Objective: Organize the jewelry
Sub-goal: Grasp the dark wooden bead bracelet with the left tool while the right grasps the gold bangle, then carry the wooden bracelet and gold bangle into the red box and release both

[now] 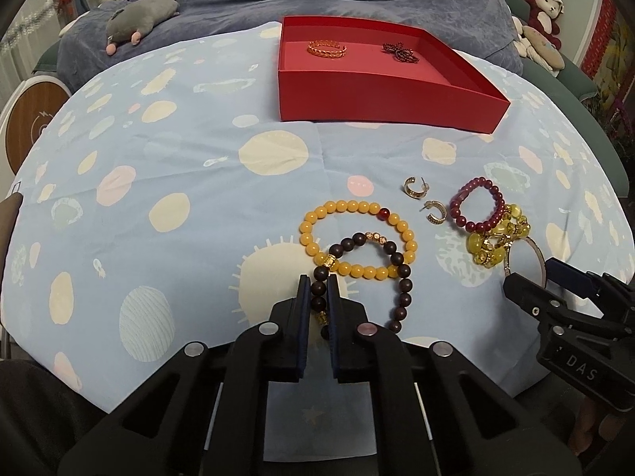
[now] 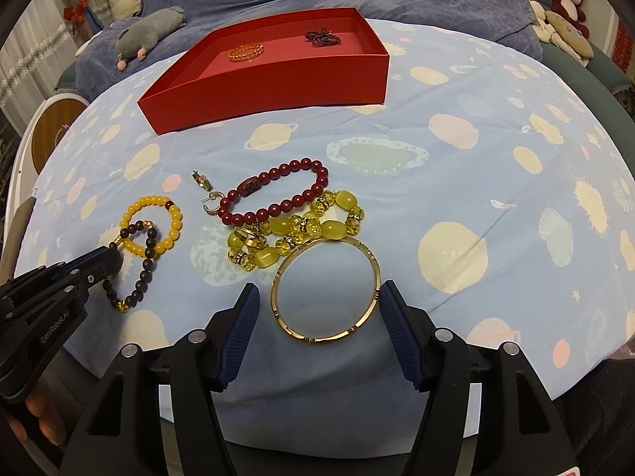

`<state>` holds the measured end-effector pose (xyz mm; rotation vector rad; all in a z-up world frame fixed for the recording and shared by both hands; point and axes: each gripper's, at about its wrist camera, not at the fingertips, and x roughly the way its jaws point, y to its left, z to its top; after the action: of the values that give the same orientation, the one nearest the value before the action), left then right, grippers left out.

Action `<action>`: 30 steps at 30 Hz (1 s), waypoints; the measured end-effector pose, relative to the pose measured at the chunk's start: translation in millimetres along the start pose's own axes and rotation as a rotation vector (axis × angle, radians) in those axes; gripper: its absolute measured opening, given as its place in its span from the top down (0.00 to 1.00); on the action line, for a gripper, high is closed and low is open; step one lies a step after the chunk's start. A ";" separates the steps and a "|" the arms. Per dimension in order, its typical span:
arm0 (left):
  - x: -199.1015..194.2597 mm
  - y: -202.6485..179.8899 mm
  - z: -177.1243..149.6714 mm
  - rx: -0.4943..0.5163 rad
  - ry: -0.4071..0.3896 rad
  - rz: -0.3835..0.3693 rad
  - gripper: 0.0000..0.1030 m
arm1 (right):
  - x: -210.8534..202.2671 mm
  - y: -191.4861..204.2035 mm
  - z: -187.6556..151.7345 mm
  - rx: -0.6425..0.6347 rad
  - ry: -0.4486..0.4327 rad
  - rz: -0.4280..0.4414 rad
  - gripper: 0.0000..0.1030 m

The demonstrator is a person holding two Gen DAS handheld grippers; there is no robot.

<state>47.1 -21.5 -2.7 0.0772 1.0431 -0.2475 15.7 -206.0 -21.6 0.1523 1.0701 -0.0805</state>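
Now my left gripper is pinched onto the dark bead bracelet, while my right gripper stands wide apart around the gold bangle.

Furthest left on the spotted blue cloth, my left fingers are closed almost together with a few dark beads caught between the pads; that bracelet lies across the yellow bead bracelet. Next come two small gold earrings, then the dark red bead bracelet and the yellow-green crystal bracelet, touching each other. Just nearer me the bangle lies flat, its right edge against my right pad, the left pad clear of it. Beyond everything sits the red box, holding a gold cuff and a dark beaded piece.
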 end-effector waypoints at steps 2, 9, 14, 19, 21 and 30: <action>-2.6 -0.1 0.7 -0.005 -0.004 -0.005 0.92 | 0.1 0.5 -0.3 -0.010 -0.003 -0.010 0.43; -10.2 -0.2 1.9 -0.016 -0.010 -0.034 0.92 | -1.2 -0.8 -1.5 -0.016 -0.008 -0.016 0.47; -18.3 0.5 3.9 -0.028 -0.018 -0.056 0.92 | -8.5 -3.0 -0.3 0.004 -0.022 0.002 0.47; -27.9 -0.3 7.9 -0.030 -0.035 -0.073 0.92 | -17.3 -6.1 0.5 0.018 -0.038 0.014 0.48; -30.5 -0.6 9.6 -0.033 -0.036 -0.076 0.92 | -19.7 -7.4 0.9 0.028 -0.040 0.019 0.48; -51.7 -6.7 22.1 -0.036 -0.061 -0.118 0.92 | -33.2 -10.5 4.1 0.044 -0.069 0.045 0.48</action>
<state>39.4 -23.4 53.3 -0.0240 0.9925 -0.3359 1.9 -217.3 8.6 0.2118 0.9962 -0.0683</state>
